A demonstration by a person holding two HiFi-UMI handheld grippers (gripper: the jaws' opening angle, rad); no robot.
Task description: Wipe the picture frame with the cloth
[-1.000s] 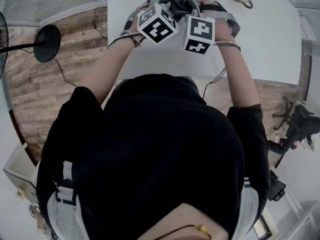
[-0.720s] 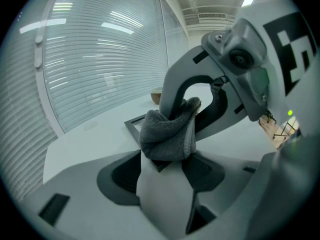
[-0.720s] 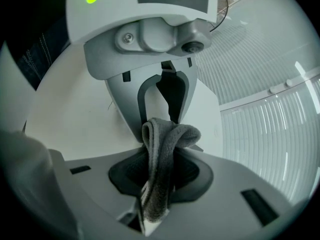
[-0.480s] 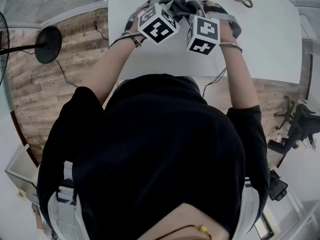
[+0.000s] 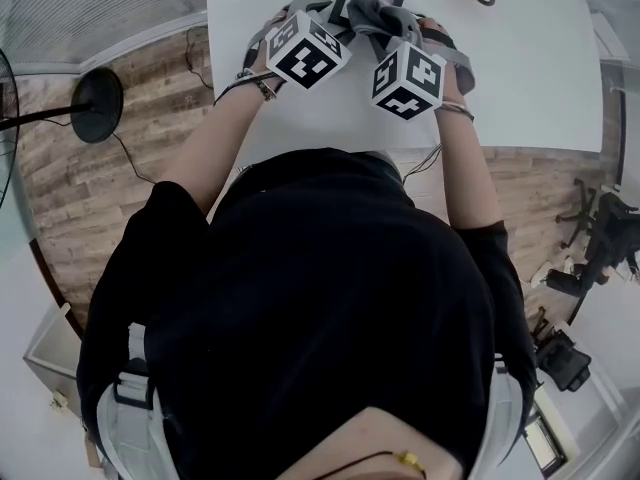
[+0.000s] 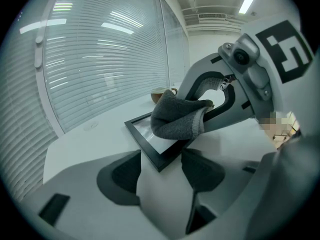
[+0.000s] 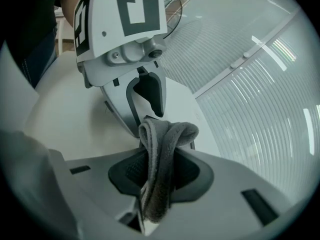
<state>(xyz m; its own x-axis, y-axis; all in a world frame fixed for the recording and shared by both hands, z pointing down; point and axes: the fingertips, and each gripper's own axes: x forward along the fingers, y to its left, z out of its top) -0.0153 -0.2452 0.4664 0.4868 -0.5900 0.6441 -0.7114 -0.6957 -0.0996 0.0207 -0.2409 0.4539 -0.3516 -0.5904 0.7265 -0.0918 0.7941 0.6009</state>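
The black picture frame lies on the white table, its long axis running away from the left gripper, whose jaws pinch its near corner. The right gripper clamps the gray cloth, which rests on the glass.
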